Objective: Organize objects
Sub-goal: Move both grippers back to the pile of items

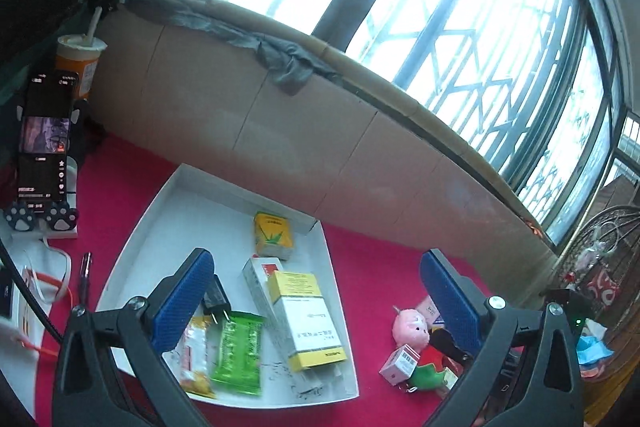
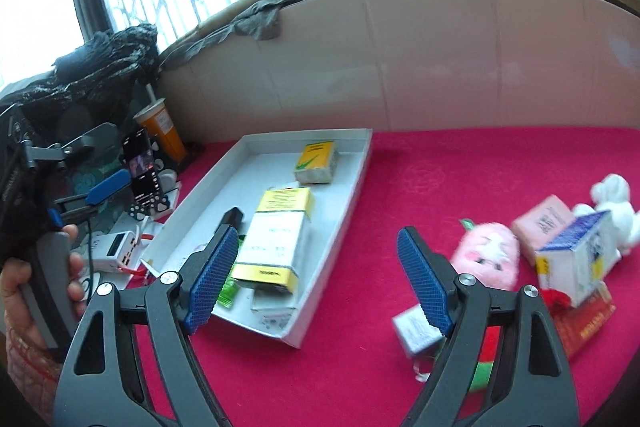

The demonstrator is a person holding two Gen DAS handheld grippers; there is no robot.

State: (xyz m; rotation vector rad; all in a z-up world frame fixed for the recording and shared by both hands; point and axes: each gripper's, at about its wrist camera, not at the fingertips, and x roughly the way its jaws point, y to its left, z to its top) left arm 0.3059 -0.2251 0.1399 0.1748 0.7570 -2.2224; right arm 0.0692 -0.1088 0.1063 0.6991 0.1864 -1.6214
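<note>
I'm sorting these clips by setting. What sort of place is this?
Most likely a home, at a table by a window. A red cloth covers the surface, barred windows rise behind a cardboard screen, and personal clutter sits around: a propped phone and a takeaway drink cup.

In the right wrist view, the blue-white carton [image 2: 576, 259] and white plush [image 2: 616, 203] are smearing with blur. The right gripper's [image 2: 320, 275] finger is covering part of the green packet [image 2: 228, 293]. In the left wrist view, a blue pad [image 1: 452, 303] is hiding the pink box [image 1: 426, 307], and print on the yellow-white box [image 1: 308, 319] is too small to read.
</note>
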